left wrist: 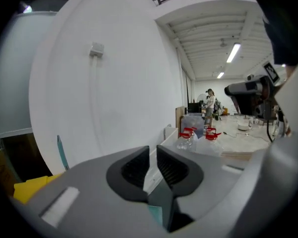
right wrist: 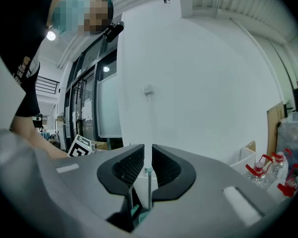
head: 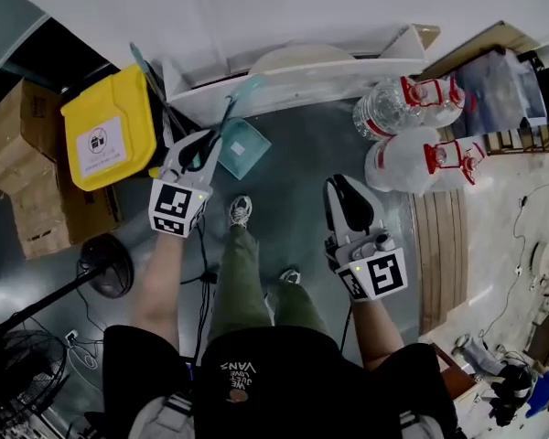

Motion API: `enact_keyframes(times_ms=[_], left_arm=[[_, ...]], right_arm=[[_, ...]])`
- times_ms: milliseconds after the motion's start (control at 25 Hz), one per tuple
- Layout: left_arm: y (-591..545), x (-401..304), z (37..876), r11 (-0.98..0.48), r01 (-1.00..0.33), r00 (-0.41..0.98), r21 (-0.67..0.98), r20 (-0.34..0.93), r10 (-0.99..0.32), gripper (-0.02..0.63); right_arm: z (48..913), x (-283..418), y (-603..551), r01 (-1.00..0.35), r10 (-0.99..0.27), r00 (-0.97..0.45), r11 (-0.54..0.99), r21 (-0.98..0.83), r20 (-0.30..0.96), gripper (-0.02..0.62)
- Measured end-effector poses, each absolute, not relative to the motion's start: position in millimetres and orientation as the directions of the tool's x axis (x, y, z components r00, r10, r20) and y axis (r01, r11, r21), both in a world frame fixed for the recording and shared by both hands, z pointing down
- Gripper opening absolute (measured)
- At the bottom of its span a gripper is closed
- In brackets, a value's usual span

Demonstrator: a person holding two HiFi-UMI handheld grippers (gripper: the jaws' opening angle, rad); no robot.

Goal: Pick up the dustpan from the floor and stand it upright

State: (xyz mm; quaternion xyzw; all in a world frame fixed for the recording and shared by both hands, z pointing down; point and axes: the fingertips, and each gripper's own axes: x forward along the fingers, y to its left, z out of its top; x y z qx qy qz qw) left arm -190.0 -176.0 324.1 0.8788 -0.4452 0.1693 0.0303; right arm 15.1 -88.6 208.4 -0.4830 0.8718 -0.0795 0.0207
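Altogether: one dustpan (head: pixel 243 148), two claws (head: pixel 202 144) (head: pixel 344 187).

Wkshp/lab; cardboard boxes (head: pixel 23 167), water jugs (head: pixel 407 163), fan (head: pixel 105 265)

Teal dustpan (head: pixel 244 148) stands upright near the wall.

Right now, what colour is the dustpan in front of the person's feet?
Teal. The dustpan shows best in the head view.
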Motion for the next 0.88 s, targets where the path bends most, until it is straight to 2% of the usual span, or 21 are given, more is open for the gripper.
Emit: enact_keyframes(times_ms=[80, 200, 440, 640, 880], left_arm=[[-157, -190, 311, -0.583, -0.807, 0.534, -0.089, 0.311, -0.786, 0.092], [-131, -187, 288, -0.567, -0.820, 0.526, -0.079, 0.285, -0.801, 0.054], [-81, -175, 238, -0.558, -0.827, 0.535, -0.063, 0.218, -0.816, 0.052], [-43, -162, 199, -0.562, -0.826, 0.548, -0.053, 0.164, -0.820, 0.052], [2, -140, 171, -0.591, -0.806, 0.584, -0.032, 0.126, -0.802, 0.052]], right_arm=[[197, 18, -75, -0.836, -0.843, -0.537, 0.526, -0.157, 0.036, 0.051], [183, 23, -57, -0.831, -0.838, -0.544, 0.533, -0.161, 0.034, 0.017], [161, 30, -17, -0.822, -0.827, -0.561, 0.550, -0.149, 0.041, 0.003], [134, 32, 12, -0.820, -0.833, -0.553, 0.548, -0.165, -0.018, 0.003], [129, 43, 49, -0.833, -0.841, -0.540, 0.535, -0.139, -0.001, 0.002]])
